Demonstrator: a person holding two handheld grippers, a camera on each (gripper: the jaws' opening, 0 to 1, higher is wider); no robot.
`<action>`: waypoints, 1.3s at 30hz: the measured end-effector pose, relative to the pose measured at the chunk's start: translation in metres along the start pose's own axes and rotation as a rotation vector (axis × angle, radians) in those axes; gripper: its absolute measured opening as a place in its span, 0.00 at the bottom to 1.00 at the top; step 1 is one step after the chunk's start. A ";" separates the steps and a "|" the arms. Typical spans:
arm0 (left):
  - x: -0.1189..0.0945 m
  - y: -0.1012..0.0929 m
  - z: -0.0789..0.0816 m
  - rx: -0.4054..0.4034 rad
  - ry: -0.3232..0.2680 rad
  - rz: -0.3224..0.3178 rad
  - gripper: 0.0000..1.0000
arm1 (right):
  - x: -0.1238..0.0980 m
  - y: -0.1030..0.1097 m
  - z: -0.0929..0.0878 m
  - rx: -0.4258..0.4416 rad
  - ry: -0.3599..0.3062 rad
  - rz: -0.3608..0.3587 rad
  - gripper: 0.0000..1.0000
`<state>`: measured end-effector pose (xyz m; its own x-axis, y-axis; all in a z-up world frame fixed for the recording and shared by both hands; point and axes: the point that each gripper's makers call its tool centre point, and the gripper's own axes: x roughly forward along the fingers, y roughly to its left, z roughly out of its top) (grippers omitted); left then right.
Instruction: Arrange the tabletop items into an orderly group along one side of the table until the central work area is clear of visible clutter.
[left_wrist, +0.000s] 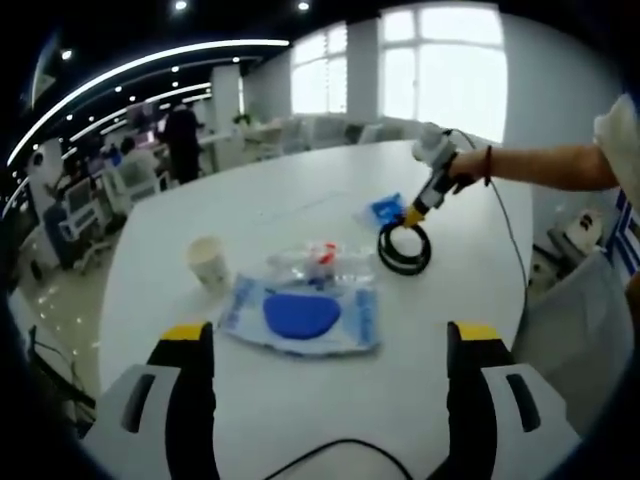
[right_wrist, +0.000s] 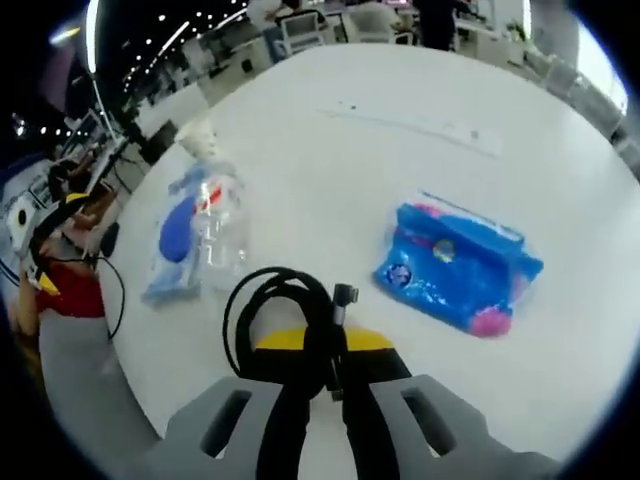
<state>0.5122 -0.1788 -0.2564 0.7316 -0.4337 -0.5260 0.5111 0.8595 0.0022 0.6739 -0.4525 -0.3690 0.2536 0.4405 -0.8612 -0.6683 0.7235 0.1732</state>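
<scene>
My right tongs (right_wrist: 318, 362) clamp the coiled black cable (right_wrist: 285, 312) on the white surface (right_wrist: 330, 170); left tongs (left_wrist: 330, 345) gape wide.

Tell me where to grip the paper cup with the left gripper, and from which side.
Grip the paper cup across its mid-wall, coming in level from the near side, where the left gripper hangs open. It stands upright and apart from the plastic bag, so both walls look free; squeeze lightly, since paper likely crushes.

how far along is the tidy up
Barely started: nothing looks grouped yet. In hand: the right claw is shut on the black cable. Left: cup, bottle, clear bag and blue pack sit mid-table; the left claw is open.
</scene>
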 end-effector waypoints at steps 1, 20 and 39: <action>0.000 0.000 0.000 -0.001 0.000 0.001 0.93 | 0.001 0.000 0.000 -0.009 0.004 -0.006 0.10; -0.001 0.004 -0.006 -0.013 0.011 0.010 0.93 | 0.026 -0.010 -0.019 -0.104 0.129 -0.079 0.11; -0.005 0.003 -0.010 -0.015 0.019 0.014 0.93 | 0.023 -0.005 -0.018 -0.060 0.097 -0.099 0.28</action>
<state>0.5057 -0.1713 -0.2619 0.7298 -0.4164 -0.5423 0.4938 0.8696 -0.0032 0.6704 -0.4554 -0.3986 0.2537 0.3126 -0.9154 -0.6844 0.7268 0.0585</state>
